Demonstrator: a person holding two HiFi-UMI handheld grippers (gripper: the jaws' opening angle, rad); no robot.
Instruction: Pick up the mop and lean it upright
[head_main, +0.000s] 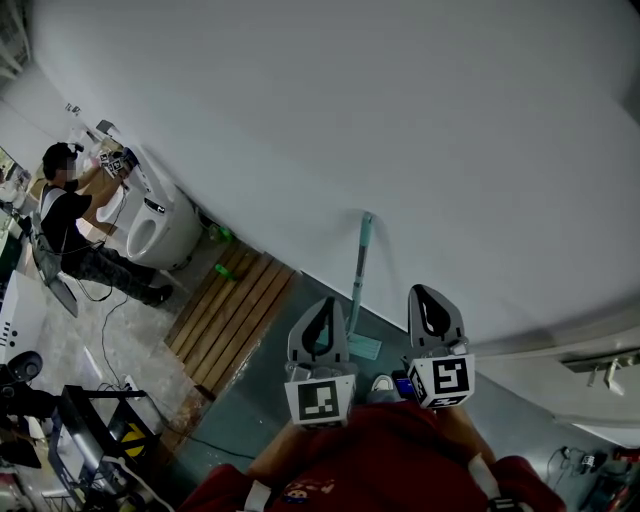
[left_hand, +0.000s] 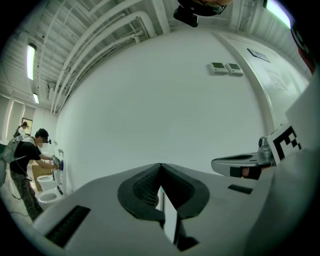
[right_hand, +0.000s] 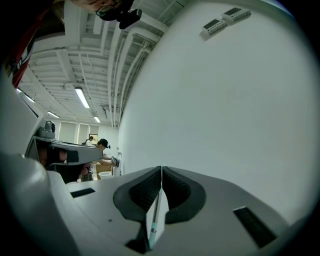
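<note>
We see the mop (head_main: 360, 265), a slim pale-teal handle over a flat head, leaning upright against the white wall (head_main: 400, 120); left gripper (head_main: 322, 304) and right gripper (head_main: 430, 292) are both closed, empty

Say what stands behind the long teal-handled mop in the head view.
Only the plain white wall, which the teal-handled mop leans against. Its flat head rests on the grey floor; the left gripper appears to cover part of that head.
</note>
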